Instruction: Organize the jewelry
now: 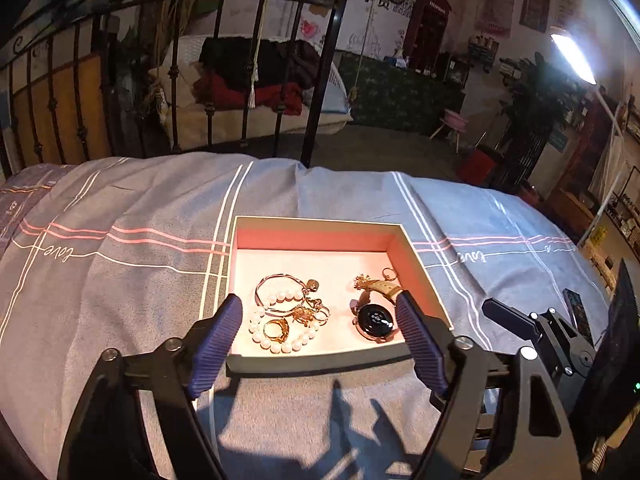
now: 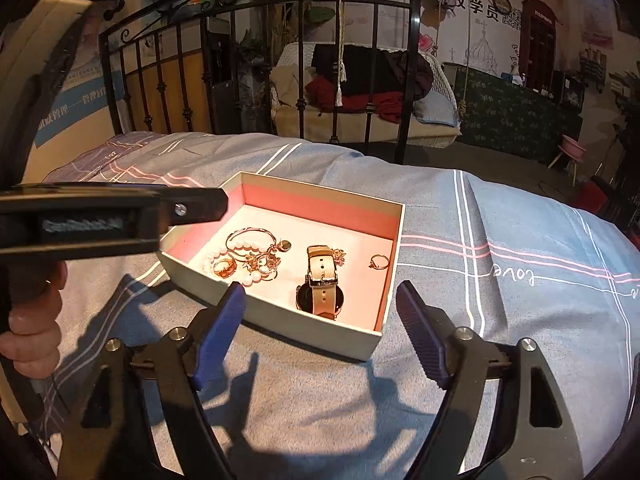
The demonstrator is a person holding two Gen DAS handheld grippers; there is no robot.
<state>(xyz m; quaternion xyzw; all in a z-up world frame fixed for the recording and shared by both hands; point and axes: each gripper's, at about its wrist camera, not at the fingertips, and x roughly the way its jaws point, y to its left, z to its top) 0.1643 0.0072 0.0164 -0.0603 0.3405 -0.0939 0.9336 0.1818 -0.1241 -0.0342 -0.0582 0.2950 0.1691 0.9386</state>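
An open box (image 1: pixel 316 221) with pink walls sits on a grey bedspread; it also shows in the right wrist view (image 2: pixel 400 216). Inside lie a pearl bracelet (image 1: pixel 276 342), a gold bangle (image 1: pixel 276 280), gold rings (image 1: pixel 276 330), a watch (image 1: pixel 376 320) with a beige strap (image 2: pixel 322 268), and a small ring (image 2: pixel 379 261). My left gripper (image 1: pixel 320 310) is open and empty, hovering over the box's near edge. My right gripper (image 2: pixel 320 298) is open and empty, above the box's near corner.
The striped bedspread (image 1: pixel 120 264) covers the surface around the box. A black iron bed rail (image 1: pixel 200 80) stands behind. The right gripper's body shows at the right of the left wrist view (image 1: pixel 540 328); the left gripper's body crosses the left of the right wrist view (image 2: pixel 100 216).
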